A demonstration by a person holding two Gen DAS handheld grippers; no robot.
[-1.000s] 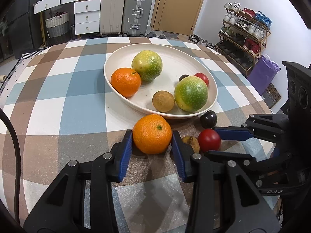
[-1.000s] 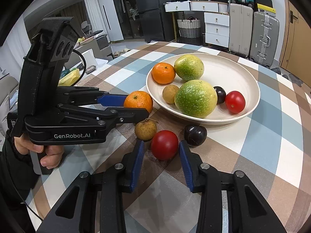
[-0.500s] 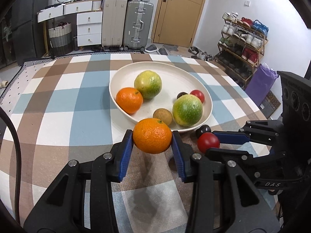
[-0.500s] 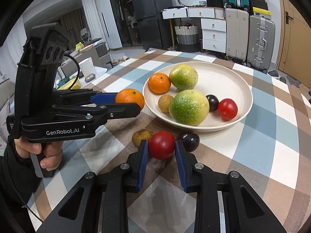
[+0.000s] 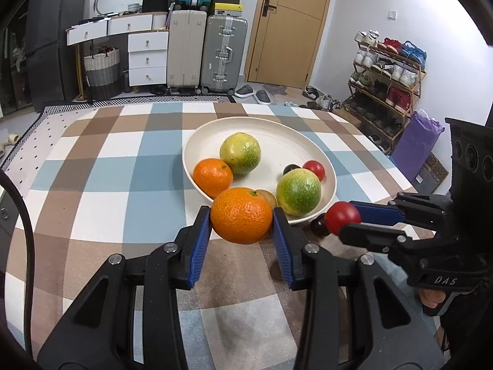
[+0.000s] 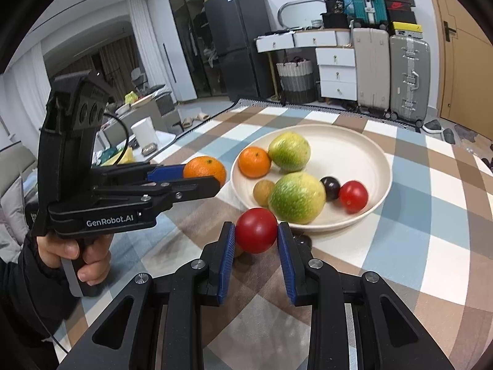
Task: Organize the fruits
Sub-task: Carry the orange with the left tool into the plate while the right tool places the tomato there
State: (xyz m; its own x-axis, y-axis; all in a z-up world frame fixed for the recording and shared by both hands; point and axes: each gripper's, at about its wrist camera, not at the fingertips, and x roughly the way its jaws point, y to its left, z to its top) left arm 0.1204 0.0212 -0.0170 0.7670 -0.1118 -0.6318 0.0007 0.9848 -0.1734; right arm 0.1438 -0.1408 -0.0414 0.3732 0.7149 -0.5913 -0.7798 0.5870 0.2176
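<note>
Above the bench (image 5: pixel 92 185), the left claw (image 5: pixel 242 223) is gripping an orange (image 5: pixel 242 215), the right claw (image 6: pixel 256 240) a tomato (image 6: pixel 256 229).

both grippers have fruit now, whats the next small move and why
Probably carry both forward over the white bowl and let go there. The left hand-held gripper is shut on an orange, the right hand-held gripper on a red tomato, and both fruits hang clear of the checked tablecloth, just short of the bowl's near rim. The bowl's far side looks bare.
</note>
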